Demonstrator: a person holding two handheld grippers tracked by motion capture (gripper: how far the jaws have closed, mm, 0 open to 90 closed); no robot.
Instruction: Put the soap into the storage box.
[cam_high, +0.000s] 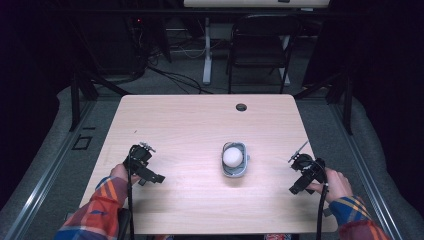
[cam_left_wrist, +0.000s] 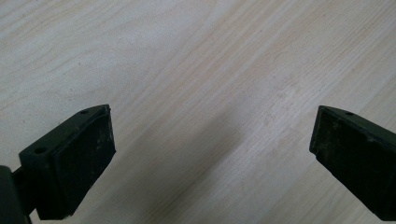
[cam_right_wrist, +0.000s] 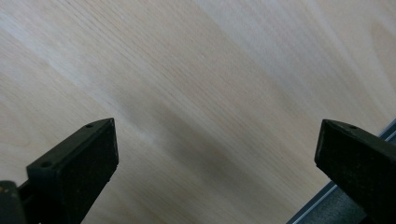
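A small grey container sits a little right of the table's middle, with a white ball resting in it. My left gripper is held near the left side of the table, well apart from the container. In the left gripper view its jaws stand wide apart, and my left gripper has only bare wood between them. My right gripper is by the table's right edge. The right gripper view shows my right gripper open over bare wood.
The light wooden table has a round cable hole near its far edge. A black folding chair and a white desk leg stand beyond it. A metal rail runs past the table's right edge.
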